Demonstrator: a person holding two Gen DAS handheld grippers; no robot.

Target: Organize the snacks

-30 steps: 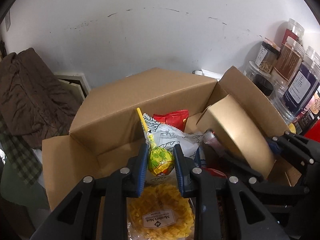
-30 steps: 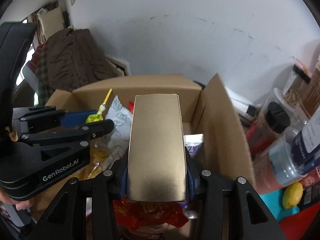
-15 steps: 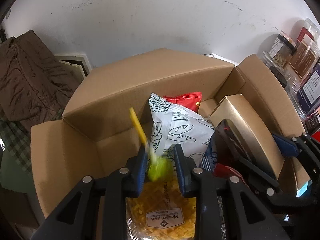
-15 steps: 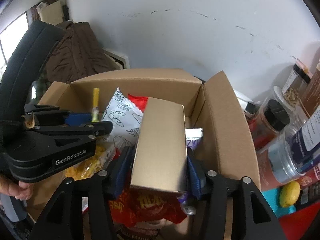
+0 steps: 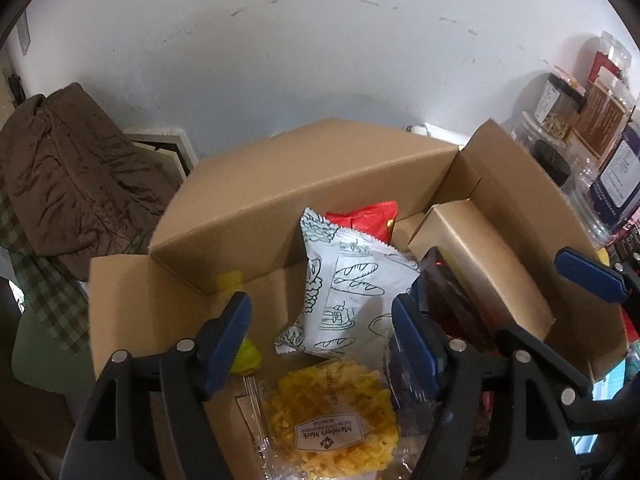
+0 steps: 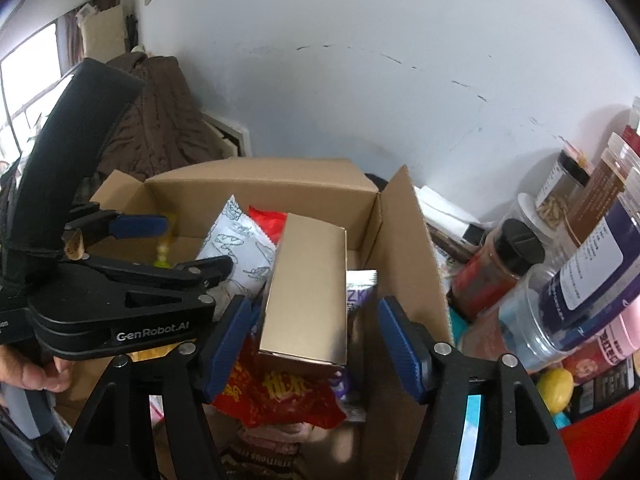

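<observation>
An open cardboard box (image 5: 304, 184) (image 6: 404, 240) holds snacks. My left gripper (image 5: 320, 328) is open and empty above it. A yellow-green lollipop (image 5: 246, 354) lies in the box by the left finger, its stick end (image 5: 230, 279) against the wall. My right gripper (image 6: 310, 328) is open. A small tan carton (image 6: 308, 284) (image 5: 480, 264) rests in the box between its jaws, touching neither. A white bread-print packet (image 5: 352, 292), a red packet (image 5: 368, 218), a yellow waffle-snack pack (image 5: 332, 424) and a red chip bag (image 6: 280, 392) also lie inside.
Jars and bottles (image 6: 560, 280) (image 5: 592, 128) stand crowded to the right of the box. A yellow lemon-shaped thing (image 6: 554, 388) lies below them. A brown coat (image 5: 68, 176) hangs at the left. A white wall (image 5: 320, 60) is right behind the box.
Both grippers opened. The left let go of the lollipop, which dropped into the box. The right let go of the tan carton, which now sits in the box.
</observation>
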